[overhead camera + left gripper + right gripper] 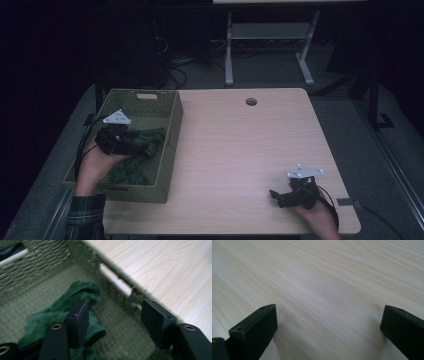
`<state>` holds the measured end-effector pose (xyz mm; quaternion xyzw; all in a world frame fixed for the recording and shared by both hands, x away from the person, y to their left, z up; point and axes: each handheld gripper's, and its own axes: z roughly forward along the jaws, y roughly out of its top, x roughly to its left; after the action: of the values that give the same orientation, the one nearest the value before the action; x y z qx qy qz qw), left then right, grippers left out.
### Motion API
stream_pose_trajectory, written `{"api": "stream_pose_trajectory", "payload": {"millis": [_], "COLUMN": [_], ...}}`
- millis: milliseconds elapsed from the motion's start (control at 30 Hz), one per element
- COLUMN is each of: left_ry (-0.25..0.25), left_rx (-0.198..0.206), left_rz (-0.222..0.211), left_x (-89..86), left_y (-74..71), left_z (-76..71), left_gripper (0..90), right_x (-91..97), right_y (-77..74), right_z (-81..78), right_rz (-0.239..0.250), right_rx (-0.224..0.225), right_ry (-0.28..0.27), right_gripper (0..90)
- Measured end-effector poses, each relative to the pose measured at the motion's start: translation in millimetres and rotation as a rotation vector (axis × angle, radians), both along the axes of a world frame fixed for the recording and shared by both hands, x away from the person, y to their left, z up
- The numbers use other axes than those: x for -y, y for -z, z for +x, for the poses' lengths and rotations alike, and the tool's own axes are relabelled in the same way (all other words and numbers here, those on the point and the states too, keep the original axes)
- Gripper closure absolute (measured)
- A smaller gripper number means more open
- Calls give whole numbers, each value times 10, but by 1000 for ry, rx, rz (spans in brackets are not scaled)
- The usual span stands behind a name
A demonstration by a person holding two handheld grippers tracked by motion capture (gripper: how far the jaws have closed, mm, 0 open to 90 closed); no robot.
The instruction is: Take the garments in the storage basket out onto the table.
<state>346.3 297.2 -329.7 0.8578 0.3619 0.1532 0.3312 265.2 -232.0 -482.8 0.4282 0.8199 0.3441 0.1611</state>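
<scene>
The left gripper (142, 150), jaws apart and grasping nothing, hovers inside the one woven basket (170, 145) over a single green cloth (82, 292) that it partly hides and that looks blurred, while the right gripper (275, 196) rests released on the bare table (240, 145).

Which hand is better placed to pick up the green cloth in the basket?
Left. The left gripper is inside the basket, jaws open right above the green cloth. The right gripper sits across the table, over bare wood.

Cloth (137, 155) in basket (170, 142), table's (240, 150) left.
</scene>
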Motion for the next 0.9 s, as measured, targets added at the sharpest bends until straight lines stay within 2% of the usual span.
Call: {"api": "stream_pose_trajectory", "payload": {"millis": [200, 467, 767, 900], "left_ry": [-43, -77, -97, -89], "left_rx": [-13, -44, -80, -87], "left_rz": [14, 68, 132, 184], "left_x": [-180, -348, -401, -396], "left_y": [64, 212, 422, 505], "left_z": [2, 40, 122, 159], "left_gripper": [411, 434, 442, 450], "right_x": [0, 0, -1, -1], "right_y": [0, 0, 0, 0], "right_z": [0, 0, 0, 0], "right_rz": [0, 0, 1, 1], "right_rx": [0, 0, 0, 0], "right_ry": [0, 0, 0, 0], "right_gripper": [8, 8, 8, 8]}}
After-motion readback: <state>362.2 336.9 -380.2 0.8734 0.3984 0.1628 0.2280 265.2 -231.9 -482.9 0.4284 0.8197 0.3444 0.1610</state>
